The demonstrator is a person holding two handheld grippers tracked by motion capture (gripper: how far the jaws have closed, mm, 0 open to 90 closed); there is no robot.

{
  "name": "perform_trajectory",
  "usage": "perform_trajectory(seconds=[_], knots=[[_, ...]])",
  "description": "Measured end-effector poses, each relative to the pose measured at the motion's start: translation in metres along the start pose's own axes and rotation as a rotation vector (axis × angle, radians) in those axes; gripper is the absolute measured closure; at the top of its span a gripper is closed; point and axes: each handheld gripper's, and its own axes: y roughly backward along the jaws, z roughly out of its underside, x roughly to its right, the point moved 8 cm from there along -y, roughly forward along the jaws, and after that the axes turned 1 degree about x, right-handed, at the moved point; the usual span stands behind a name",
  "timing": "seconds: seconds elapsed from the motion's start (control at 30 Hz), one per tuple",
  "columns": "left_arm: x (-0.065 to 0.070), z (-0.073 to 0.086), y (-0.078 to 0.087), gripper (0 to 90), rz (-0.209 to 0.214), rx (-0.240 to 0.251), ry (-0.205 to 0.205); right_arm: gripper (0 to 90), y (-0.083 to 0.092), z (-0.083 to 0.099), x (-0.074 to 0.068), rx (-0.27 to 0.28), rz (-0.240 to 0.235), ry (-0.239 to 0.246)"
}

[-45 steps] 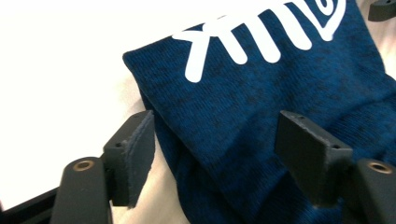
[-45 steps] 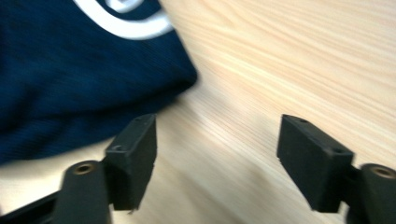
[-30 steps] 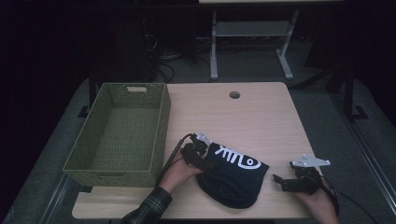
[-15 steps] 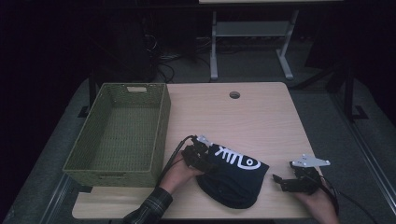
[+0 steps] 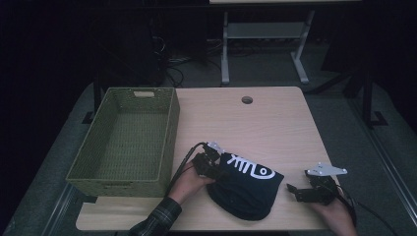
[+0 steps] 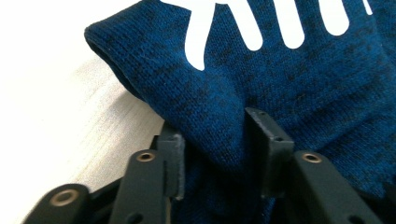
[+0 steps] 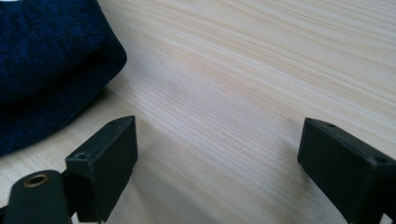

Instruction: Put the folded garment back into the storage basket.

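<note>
A dark blue knit garment with a white print lies bunched at the table's near edge. My left gripper is at the garment's left edge. In the left gripper view a fold of the garment fills the gap of the left gripper. Its jaws have just been closing, and both pads now touch the cloth. My right gripper rests to the right of the garment, apart from it. In the right gripper view the right gripper is wide open over bare wood, with the garment at the left.
A green woven basket stands on the left part of the table; I see nothing inside it. A round cable hole sits near the far edge. A white metal frame stands on the dark floor beyond.
The left gripper's jaws have narrowed around the garment's left edge. Both hands and the garment have kept their places.
</note>
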Motion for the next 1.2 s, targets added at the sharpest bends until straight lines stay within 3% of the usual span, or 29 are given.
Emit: perform_trajectory(seconds=[0.1,0.67,1.2], knots=[[0.000,-0.001,0.002,67.1,0.004,-0.003,-0.001,11.5,0.000,0.000,0.000,0.000,-0.001,0.001],[0.016,-0.020,0.030,68.7,0.000,0.004,0.025,11.2,0.000,0.000,0.000,-0.004,-0.003,0.000],[0.027,-0.045,0.074,69.0,-0.023,-0.007,-0.028,10.7,0.000,0.000,-0.001,-0.003,-0.005,0.001]])
